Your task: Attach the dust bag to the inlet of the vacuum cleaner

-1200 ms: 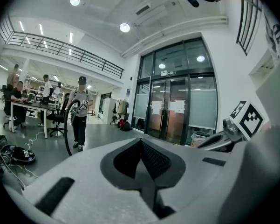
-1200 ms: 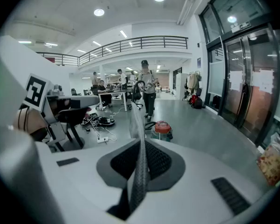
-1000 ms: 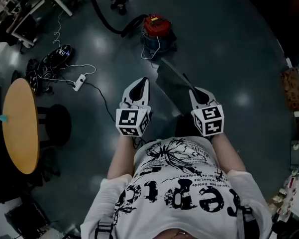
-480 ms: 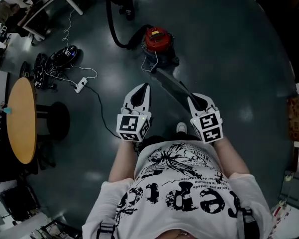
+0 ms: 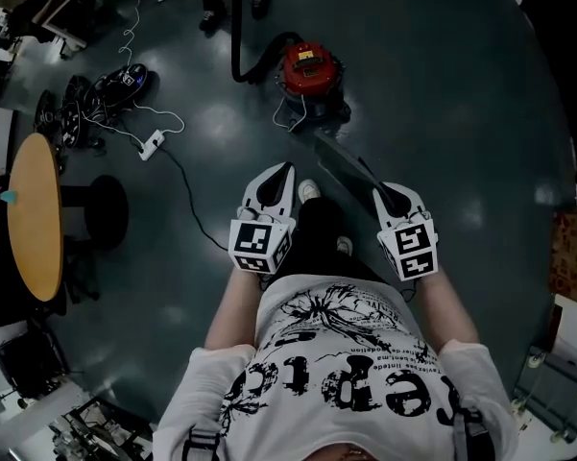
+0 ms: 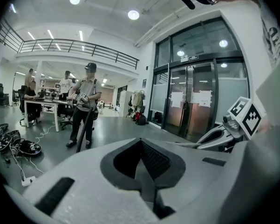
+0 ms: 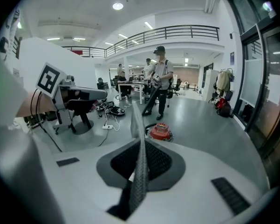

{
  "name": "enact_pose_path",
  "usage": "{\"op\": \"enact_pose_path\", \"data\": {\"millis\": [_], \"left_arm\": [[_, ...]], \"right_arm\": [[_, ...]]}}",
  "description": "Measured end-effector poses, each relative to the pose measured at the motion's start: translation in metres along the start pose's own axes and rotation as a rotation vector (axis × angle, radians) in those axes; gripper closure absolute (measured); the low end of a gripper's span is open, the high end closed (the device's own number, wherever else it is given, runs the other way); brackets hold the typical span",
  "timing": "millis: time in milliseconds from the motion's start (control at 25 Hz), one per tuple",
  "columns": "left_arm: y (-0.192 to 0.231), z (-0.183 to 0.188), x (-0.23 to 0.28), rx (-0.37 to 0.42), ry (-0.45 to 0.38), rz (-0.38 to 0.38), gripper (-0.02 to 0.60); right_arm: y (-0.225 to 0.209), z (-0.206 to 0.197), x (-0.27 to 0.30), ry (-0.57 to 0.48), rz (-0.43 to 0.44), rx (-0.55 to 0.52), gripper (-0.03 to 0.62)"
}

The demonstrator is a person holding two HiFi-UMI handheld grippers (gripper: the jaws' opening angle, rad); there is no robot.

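Note:
A red-topped vacuum cleaner (image 5: 310, 70) stands on the dark floor ahead of me; the right gripper view shows it too (image 7: 159, 131). My right gripper (image 5: 382, 192) is shut on a flat grey dust bag (image 5: 344, 164), which reaches forward and left toward the vacuum. In the right gripper view the dust bag (image 7: 139, 139) shows edge-on, pinched between the pads of the right gripper (image 7: 140, 146). My left gripper (image 5: 278, 168) is level with the right one, to the left of the bag, shut and empty. The left gripper (image 6: 140, 143) points across the hall.
A black hose (image 5: 242, 54) runs from the vacuum toward a person (image 6: 84, 104) standing further off. A power strip with cables (image 5: 152, 145) lies to the left, beside a round wooden table (image 5: 34, 214) and a black stool (image 5: 96, 214). Glass doors (image 6: 200, 101) stand to the right.
I have walked forward: the table, cables and stool have slid back in the head view and a shoe now shows between the grippers. Both grippers stay shut, the bag still in the right one.

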State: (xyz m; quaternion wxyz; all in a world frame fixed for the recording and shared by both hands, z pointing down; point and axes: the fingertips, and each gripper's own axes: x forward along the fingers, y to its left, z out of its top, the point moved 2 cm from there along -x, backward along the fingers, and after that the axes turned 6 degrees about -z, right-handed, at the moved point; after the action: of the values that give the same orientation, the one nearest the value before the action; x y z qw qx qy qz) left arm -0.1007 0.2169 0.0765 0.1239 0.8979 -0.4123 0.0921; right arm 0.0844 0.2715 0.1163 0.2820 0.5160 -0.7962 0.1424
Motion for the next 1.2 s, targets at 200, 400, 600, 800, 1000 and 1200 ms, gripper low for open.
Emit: {"op": "enact_pose_path", "data": {"millis": [200, 400, 600, 800, 1000, 1200], "left_arm": [[0.054, -0.006, 0.057, -0.050, 0.032, -0.018, 0.578], [0.108, 0.009, 0.126, -0.055, 0.041, -0.060, 0.578], [0.149, 0.010, 0.180, -0.063, 0.068, -0.062, 0.578], [0.159, -0.011, 0.211, -0.087, 0.110, -0.056, 0.578], [0.154, -0.043, 0.238, -0.095, 0.124, -0.027, 0.578], [0.163, -0.087, 0.259, -0.101, 0.072, 0.068, 0.578]], "right_arm": [[-0.021, 0.020, 0.057, 0.023, 0.027, 0.014, 0.572], [-0.037, 0.053, 0.113, 0.013, 0.111, -0.071, 0.572], [-0.066, 0.066, 0.172, 0.052, 0.114, -0.077, 0.572], [-0.081, 0.056, 0.214, 0.085, 0.172, -0.086, 0.572], [-0.095, 0.024, 0.258, 0.110, 0.264, -0.143, 0.572], [-0.108, -0.014, 0.298, 0.072, 0.340, -0.249, 0.572]]}}
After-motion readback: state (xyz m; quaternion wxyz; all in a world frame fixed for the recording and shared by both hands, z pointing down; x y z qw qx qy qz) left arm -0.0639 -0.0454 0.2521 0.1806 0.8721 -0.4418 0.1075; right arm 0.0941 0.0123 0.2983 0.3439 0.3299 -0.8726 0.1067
